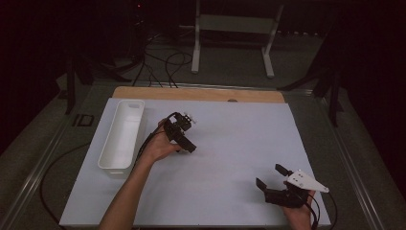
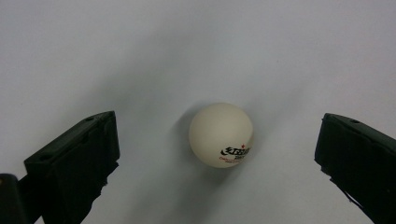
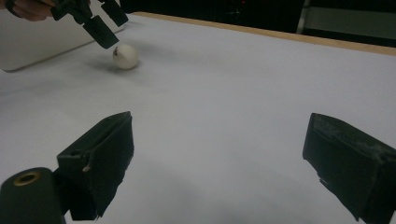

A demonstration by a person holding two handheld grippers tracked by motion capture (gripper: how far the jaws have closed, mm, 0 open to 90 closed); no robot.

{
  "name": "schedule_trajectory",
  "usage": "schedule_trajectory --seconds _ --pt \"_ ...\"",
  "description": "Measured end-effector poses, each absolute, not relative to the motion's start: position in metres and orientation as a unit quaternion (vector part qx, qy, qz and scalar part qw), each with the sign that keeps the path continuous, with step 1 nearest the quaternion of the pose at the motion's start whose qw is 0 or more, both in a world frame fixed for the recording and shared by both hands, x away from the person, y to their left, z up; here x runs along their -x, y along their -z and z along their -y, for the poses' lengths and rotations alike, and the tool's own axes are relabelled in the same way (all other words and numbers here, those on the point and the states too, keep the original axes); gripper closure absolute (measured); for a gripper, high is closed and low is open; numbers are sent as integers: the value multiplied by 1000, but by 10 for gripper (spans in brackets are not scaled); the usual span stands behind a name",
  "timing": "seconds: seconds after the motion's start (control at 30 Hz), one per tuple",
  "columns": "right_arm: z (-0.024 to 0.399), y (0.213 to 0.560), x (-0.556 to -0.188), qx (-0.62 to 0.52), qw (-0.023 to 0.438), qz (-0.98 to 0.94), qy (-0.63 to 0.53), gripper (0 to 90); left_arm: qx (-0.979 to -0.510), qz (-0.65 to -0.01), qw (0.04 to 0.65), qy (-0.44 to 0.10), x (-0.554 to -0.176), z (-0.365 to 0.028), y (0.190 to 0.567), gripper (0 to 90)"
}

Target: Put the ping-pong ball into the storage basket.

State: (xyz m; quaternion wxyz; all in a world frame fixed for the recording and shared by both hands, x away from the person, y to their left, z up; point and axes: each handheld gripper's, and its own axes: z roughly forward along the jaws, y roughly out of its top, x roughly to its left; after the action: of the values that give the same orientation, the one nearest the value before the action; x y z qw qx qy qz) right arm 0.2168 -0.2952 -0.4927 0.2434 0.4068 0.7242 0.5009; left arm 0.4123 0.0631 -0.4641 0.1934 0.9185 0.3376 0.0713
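Ball (image 2: 221, 135), white with a small printed logo, sits on the worktop (image 1: 230, 143) right of the white bin (image 1: 122, 135), between your left gripper (image 2: 219, 158)'s spread fingers, probably lined up for a pinch. Your right gripper (image 1: 272, 176) waits well apart, fingers spread, empty.

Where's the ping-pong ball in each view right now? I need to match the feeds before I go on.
High view: I can't make the ball out; the left tool covers that spot, just right of the white bin.
Left gripper view: the ball lies at centre on the white mat, between the open jaws, touching neither.
Right gripper view: upper left, just under the left tool.
Shared landmark: the left tool.
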Motion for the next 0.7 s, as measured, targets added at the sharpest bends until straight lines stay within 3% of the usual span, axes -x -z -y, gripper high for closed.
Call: schedule_trajectory --seconds 0.7 --pt "296 493 -217 -406 244 -725 -500 84 -919 -341 189 -54 -418 -60 473 10"
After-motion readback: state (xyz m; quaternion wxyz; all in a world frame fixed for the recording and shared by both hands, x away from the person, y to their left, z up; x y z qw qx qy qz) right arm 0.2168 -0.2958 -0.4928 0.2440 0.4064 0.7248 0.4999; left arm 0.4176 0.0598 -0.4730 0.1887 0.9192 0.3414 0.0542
